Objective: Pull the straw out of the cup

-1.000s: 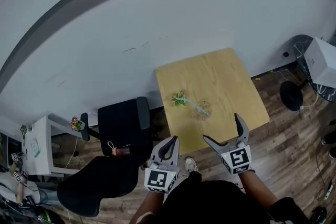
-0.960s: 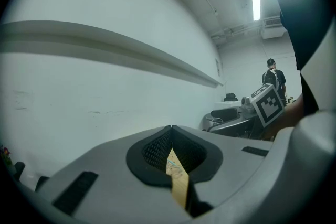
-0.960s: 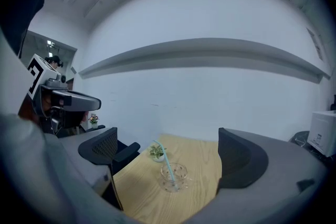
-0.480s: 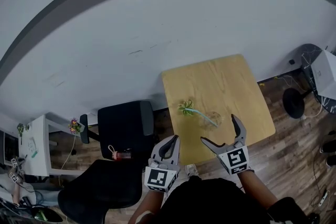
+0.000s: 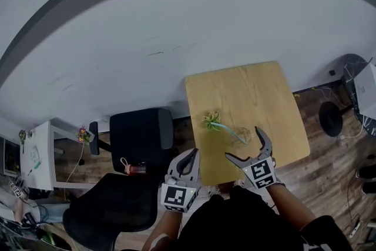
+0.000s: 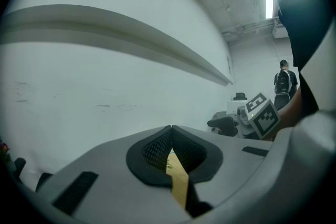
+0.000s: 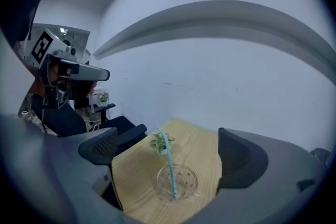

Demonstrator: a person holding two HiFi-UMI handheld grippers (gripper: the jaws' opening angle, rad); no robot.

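A clear plastic cup (image 7: 176, 183) (image 5: 242, 137) stands near the front edge of a small wooden table (image 5: 258, 97), with a light blue straw (image 7: 169, 162) (image 5: 227, 130) leaning out of it toward the upper left. My right gripper (image 5: 243, 144) is open just in front of the cup, its jaws wide apart with the cup seen between them in the right gripper view (image 7: 168, 157). My left gripper (image 5: 190, 155) is shut and empty, held to the left of the table's front corner; in its own view (image 6: 171, 131) the pads meet.
A small potted green plant (image 5: 211, 121) (image 7: 158, 142) stands on the table just behind the straw's tip. Black office chairs (image 5: 138, 132) sit left of the table against a white wall. A fan base (image 5: 331, 117) is on the wood floor at right.
The view has shifted closer to the table, and my right gripper has come forward until its tips are right by the cup. The left gripper stays shut in place.
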